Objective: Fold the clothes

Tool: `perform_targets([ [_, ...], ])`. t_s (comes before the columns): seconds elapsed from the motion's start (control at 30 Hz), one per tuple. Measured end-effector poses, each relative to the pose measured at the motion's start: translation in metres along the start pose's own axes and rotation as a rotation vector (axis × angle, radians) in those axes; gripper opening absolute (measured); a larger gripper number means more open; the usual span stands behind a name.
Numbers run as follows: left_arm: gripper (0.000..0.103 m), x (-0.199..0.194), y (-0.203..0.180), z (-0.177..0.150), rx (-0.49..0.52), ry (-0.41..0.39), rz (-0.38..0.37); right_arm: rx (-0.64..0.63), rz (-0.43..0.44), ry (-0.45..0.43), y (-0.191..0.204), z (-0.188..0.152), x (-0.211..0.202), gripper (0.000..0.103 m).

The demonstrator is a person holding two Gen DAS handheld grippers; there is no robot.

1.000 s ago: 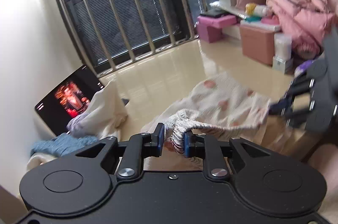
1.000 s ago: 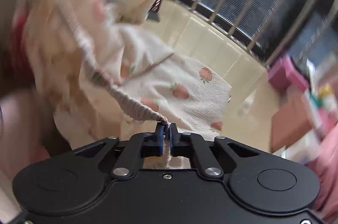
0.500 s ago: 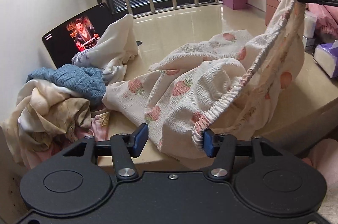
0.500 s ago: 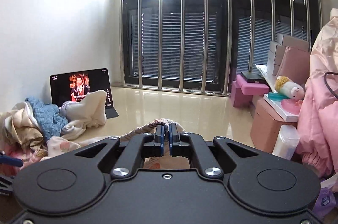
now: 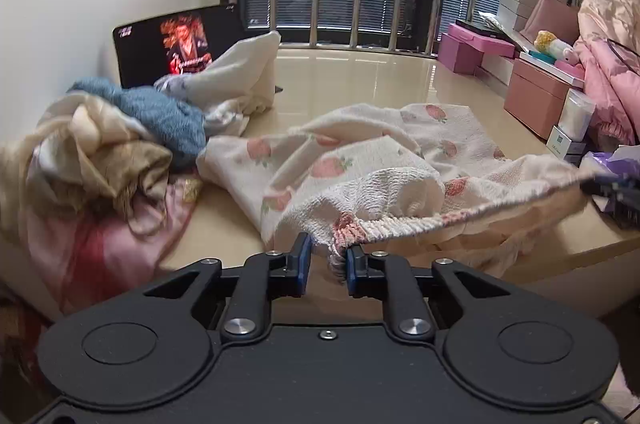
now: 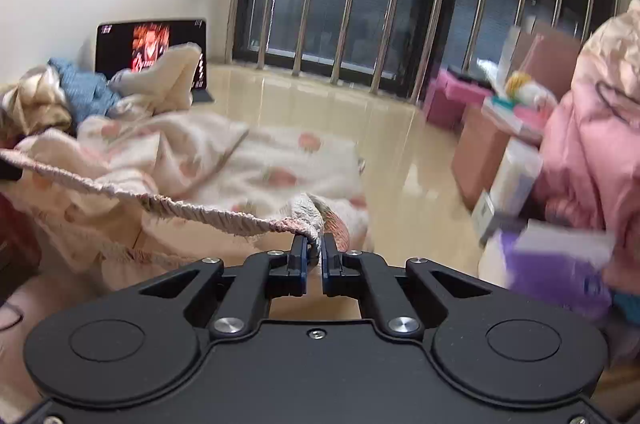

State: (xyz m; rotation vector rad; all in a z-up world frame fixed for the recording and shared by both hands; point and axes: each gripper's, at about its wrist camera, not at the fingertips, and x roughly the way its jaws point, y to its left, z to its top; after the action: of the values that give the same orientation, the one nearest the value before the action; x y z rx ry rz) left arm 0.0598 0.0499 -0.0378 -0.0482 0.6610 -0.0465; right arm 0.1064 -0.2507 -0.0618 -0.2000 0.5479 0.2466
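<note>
Left gripper (image 5: pixel 326 260): jaws partly apart, with the gathered elastic waistband (image 5: pixel 404 224) of the strawberry-print garment (image 5: pixel 360 160) bunched against the right-hand pad; whether the pads actually pinch it cannot be told.
Garment relative to left jaws: the cloth spreads ahead of the jaws over the glossy beige surface (image 5: pixel 360 80); the waistband runs off to the right as a taut ribbed cord.
Right gripper (image 6: pixel 315 256): jaws clenched on the other end of the waistband (image 6: pixel 192 210), a puckered knot of cloth sticking up between the pads.
Garment relative to right jaws: the cord stretches away to the left, the body of the garment (image 6: pixel 256 164) sagging below and ahead of it.
Texture: crinkled cream fabric with pink strawberries; the elastic edge is tightly ruched.
Pose: both grippers held low and roughly level, pointing towards the barred window.
Left of the jaws: a heap of clothes (image 5: pixel 104 144) with a blue knit on top, and a lit tablet (image 5: pixel 172 44) behind it.
</note>
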Motion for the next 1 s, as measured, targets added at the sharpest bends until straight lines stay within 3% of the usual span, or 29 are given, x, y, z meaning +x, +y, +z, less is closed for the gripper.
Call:
perform_targets([
  [0.13, 0.014, -0.005, -0.004, -0.008, -0.010, 0.049, -0.028, 0.010, 0.007, 0.068, -0.001, -0.013, -0.010, 0.005],
  [0.23, 0.014, -0.008, -0.009, 0.015, 0.084, 0.016, -0.009, 0.033, 0.081, 0.104, -0.015, 0.001, -0.002, 0.005],
  [0.3, 0.014, 0.005, -0.005, 0.059, 0.142, -0.067, 0.012, -0.008, 0.129, 0.101, -0.028, 0.030, 0.016, 0.005],
  [0.4, 0.014, 0.039, -0.008, 0.151, 0.240, -0.201, 0.060, -0.104, 0.122, 0.079, -0.051, 0.116, 0.064, 0.005],
  [0.53, 0.010, 0.078, -0.040, 0.325, 0.339, -0.364, 0.207, -0.209, -0.072, 0.010, -0.082, 0.285, 0.103, 0.005],
  [0.63, 0.010, 0.069, -0.074, 0.436, 0.369, -0.556, 0.362, -0.191, -0.224, -0.086, -0.100, 0.415, 0.094, 0.005],
  [0.77, 0.010, 0.029, -0.103, 0.517, 0.375, -0.776, 0.516, -0.255, -0.434, -0.307, -0.091, 0.497, 0.045, 0.005],
  [0.87, 0.011, 0.008, -0.111, 0.523, 0.383, -0.846, 0.546, -0.285, -0.501, -0.419, -0.086, 0.513, 0.018, 0.005],
  [1.0, 0.011, 0.005, -0.108, 0.474, 0.445, -0.852, 0.511, -0.386, -0.477, -0.454, -0.076, 0.461, 0.012, 0.005],
])
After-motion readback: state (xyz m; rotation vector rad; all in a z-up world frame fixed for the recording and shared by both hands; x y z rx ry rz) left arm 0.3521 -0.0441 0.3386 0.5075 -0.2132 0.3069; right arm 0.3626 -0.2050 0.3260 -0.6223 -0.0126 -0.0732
